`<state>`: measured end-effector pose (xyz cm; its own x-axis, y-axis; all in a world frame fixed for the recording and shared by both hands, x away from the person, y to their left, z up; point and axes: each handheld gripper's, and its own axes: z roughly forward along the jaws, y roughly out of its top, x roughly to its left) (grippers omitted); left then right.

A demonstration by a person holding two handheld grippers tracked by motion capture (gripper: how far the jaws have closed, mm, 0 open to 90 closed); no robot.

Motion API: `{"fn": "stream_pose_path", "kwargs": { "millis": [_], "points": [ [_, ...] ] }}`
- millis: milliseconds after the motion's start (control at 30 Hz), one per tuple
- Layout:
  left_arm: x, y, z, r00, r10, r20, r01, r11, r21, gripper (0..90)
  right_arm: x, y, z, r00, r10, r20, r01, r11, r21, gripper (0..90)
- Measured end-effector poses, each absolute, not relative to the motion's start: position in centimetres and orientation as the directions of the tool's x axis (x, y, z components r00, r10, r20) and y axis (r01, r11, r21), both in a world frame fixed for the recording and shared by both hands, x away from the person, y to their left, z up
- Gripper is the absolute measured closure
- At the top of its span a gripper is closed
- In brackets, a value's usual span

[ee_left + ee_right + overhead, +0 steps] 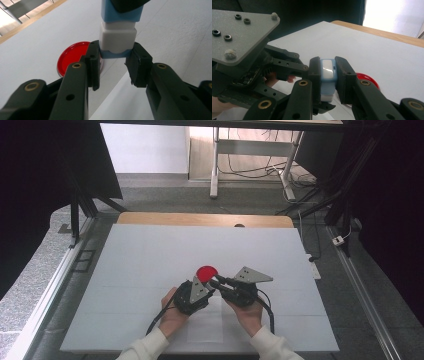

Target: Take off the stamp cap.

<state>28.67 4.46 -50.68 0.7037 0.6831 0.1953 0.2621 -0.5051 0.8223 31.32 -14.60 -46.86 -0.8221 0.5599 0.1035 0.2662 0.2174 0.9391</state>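
A small blue and white block [117, 37] hangs just above the table, held between both grippers. In the left gripper view my left gripper [113, 52] is shut on its white and blue lower end, one pad on each side. My right gripper [327, 67] is shut on the blue part of the block [327, 72]. Seen from the high view, the left gripper [209, 285] and right gripper [218, 281] meet tip to tip near the table's middle. A red round lid [206, 271] lies flat on the table just beyond them, also seen as a red disc [72, 56] behind the left jaw.
The table carries a white sheet [150, 260] with a wooden edge [200, 219] at the far side. Dark frame posts [75, 215] stand off the table's left, a metal rail [365, 290] runs along the right, and desk legs and cables [250, 167] lie beyond.
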Motion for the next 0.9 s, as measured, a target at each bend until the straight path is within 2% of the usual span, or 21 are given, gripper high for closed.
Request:
{"fn": "stream_pose_path", "kwargs": {
  "millis": [900],
  "points": [
    [28.6,4.3,-50.98,0.704,0.671,0.233,0.25,-0.542,0.802,66.0,31.27,-14.44,-47.04,-0.815,0.572,0.095,0.275,0.238,0.931,75.8]
  ]
}}
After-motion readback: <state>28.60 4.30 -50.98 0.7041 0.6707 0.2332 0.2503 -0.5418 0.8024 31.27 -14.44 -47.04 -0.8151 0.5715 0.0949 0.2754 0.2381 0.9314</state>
